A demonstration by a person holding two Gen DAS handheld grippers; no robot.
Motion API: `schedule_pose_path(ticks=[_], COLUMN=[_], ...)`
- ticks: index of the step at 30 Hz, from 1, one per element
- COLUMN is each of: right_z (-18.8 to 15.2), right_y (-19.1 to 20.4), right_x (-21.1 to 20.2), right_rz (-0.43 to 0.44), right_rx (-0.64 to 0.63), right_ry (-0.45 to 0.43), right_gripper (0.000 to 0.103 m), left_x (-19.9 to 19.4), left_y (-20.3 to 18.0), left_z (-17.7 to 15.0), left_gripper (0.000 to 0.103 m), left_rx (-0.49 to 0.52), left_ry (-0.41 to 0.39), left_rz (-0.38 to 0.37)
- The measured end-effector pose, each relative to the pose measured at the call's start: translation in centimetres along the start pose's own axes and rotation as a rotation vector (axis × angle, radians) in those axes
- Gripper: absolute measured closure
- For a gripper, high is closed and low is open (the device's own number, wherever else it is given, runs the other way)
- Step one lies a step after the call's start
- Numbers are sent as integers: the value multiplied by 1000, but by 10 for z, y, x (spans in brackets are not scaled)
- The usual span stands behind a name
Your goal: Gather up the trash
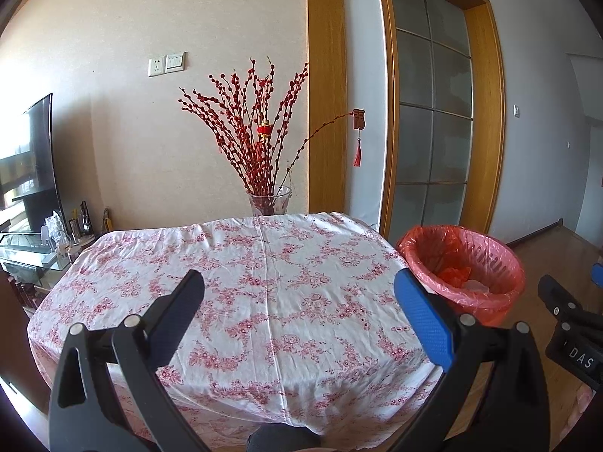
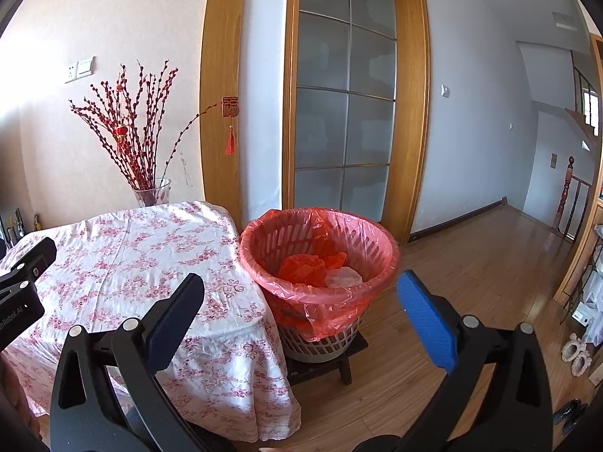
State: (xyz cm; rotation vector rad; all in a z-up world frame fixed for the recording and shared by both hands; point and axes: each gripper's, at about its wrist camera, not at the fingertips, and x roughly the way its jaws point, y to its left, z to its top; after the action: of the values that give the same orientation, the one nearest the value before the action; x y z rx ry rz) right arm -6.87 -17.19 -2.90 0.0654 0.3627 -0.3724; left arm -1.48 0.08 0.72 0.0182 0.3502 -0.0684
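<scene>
Left hand-held gripper (image 1: 299,282): jaws spread wide and holding nothing, hanging over the near half of the tabletop.
Right hand-held gripper (image 2: 300,282): also spread wide and empty, set toward the right edge of the tabletop, looking at the bin.
Tabletop (image 1: 264,263): covered by a white cloth with a pink floral print; no loose item shows on the visible cloth in either view.
Trash bin (image 2: 320,256): a white slatted basket lined with a red plastic bag, standing on a low dark stool (image 2: 339,361) on the wooden floor, just beside the tabletop's right edge.
Trash (image 2: 312,269): crumpled orange-red plastic and a pale, clear-looking piece lie at the bottom of the bin, inside the liner.
Done so far: judging by the bare cloth and the pieces in the bin, the collecting looks finished or nearly so.
Left to do: nothing obvious remains; the strip of tabletop hidden behind the gripper bodies cannot be checked.
Background: a glass vase (image 1: 269,199) of red berry branches stands behind the far edge, untouched and not trash by the look of it.
</scene>
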Motion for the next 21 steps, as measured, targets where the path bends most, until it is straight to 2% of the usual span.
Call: schedule_pose_path(ticks=[21], right_z=[2], right_y=[2], right_x=[-1], right_rz=[6], right_rx=[-3], right_ry=[7], right_gripper=[2], left_x=[0], left_y=[2], left_z=[2], left_gripper=[4], left_rx=[-8], left_ry=[6], left_rz=[-2])
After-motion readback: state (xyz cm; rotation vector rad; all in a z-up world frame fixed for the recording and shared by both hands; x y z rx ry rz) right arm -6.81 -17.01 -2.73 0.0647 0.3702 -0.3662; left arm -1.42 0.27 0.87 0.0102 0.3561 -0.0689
